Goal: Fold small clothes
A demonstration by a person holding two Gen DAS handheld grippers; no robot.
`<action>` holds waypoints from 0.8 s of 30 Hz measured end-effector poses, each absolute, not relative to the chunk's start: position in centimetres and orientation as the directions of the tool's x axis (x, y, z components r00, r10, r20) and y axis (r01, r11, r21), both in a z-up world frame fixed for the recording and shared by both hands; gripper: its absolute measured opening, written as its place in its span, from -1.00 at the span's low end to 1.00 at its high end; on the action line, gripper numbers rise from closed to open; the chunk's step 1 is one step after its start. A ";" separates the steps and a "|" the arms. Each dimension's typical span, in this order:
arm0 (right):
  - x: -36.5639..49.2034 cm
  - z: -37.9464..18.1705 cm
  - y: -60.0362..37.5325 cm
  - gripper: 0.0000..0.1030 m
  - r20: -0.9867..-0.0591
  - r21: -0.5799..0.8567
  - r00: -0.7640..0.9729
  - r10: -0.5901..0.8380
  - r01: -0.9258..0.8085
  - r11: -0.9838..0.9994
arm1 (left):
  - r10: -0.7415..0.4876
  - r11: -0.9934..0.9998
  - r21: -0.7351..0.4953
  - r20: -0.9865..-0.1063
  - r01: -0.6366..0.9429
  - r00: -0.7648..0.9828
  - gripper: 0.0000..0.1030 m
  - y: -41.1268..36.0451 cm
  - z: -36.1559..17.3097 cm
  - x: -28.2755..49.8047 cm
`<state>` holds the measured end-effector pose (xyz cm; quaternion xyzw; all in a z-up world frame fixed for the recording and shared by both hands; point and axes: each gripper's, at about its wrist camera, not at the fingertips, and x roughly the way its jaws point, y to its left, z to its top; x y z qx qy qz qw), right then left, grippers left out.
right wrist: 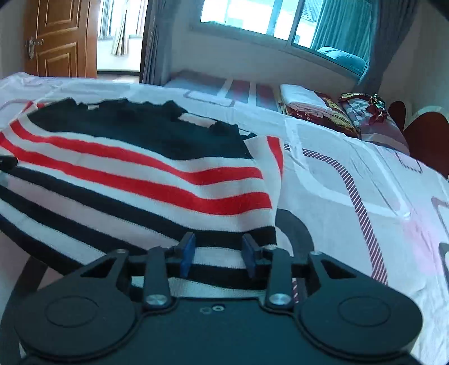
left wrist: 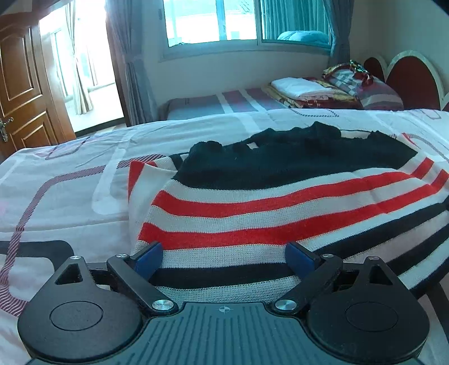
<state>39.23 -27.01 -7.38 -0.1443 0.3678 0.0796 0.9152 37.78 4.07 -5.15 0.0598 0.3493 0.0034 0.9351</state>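
Observation:
A knitted sweater [left wrist: 280, 207] with a dark top and red, white and dark stripes lies spread on the bed, its hem toward me. My left gripper [left wrist: 223, 259] stands wide open at the hem's left part, its blue pads [left wrist: 148, 258] far apart with the striped cloth lying flat between them. In the right wrist view the sweater [right wrist: 140, 179] fills the left half. My right gripper [right wrist: 219, 254] is at the hem's right corner, its jaws partly apart. The hem lies between the blue pads [right wrist: 188, 254], which do not press on it. A folded-in sleeve [right wrist: 273, 162] shows at the right side.
The bed sheet [left wrist: 70, 179] is white with dark and striped curved patterns. Behind it stands a second bed with folded blankets [left wrist: 306, 89] and a pillow [left wrist: 373, 89]. A wooden door [left wrist: 25, 84] is at far left, a window [left wrist: 241, 22] with curtains behind.

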 end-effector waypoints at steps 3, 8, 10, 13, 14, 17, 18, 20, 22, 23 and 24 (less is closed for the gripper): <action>38.7 -6.3 -27.2 -0.28 -0.676 -0.179 0.734 0.058 -0.239 0.954 | 0.049 0.993 0.112 -0.649 0.031 0.759 0.81 4.3 -4.4 36.9; 35.7 -5.0 -28.0 -0.27 -0.635 -0.154 0.768 0.086 -0.235 0.960 | 0.016 1.000 0.016 -0.603 -0.007 0.797 0.81 6.3 -2.6 32.3; 34.6 -4.6 -28.3 -0.27 -0.634 -0.148 0.768 0.091 -0.236 0.961 | -0.004 0.996 -0.071 -0.584 -0.047 0.812 0.74 7.5 -2.4 30.0; 33.1 -4.3 -28.8 -0.27 -0.634 -0.137 0.768 0.093 -0.231 0.963 | 0.002 0.967 -0.210 -0.565 -0.146 0.825 0.34 9.2 -2.9 27.0; 32.7 -4.2 -28.9 -0.27 -0.634 -0.128 0.767 0.099 -0.230 0.965 | -0.024 0.943 -0.289 -0.556 -0.166 0.831 0.33 9.8 -3.3 26.3; 31.7 -3.9 -29.0 -0.27 -0.637 -0.089 0.761 0.121 -0.228 0.970 | -0.107 0.833 -0.501 -0.564 -0.237 0.819 0.33 11.4 -6.0 25.7; 31.5 -3.8 -28.9 -0.27 -0.638 -0.083 0.759 0.126 -0.230 0.970 | -0.120 0.790 -0.549 -0.573 -0.272 0.810 0.33 11.9 -7.0 25.9; 31.2 -3.5 -28.5 -0.27 -0.637 -0.075 0.758 0.141 -0.243 0.967 | -0.150 0.706 -0.644 -0.540 -0.293 0.828 0.33 12.8 -8.5 26.6; 31.1 -3.3 -27.9 -0.27 -0.634 -0.070 0.757 0.159 -0.261 0.963 | -0.161 0.642 -0.709 -0.498 -0.293 0.852 0.33 13.4 -9.4 27.4; 31.1 -3.2 -27.7 -0.27 -0.633 -0.063 0.755 0.171 -0.270 0.961 | -0.174 0.605 -0.743 -0.474 -0.286 0.863 0.33 13.8 -9.8 27.9; 31.2 -3.1 -27.4 -0.27 -0.632 -0.055 0.753 0.183 -0.279 0.959 | -0.177 0.580 -0.764 -0.458 -0.283 0.871 0.33 14.0 -10.2 28.3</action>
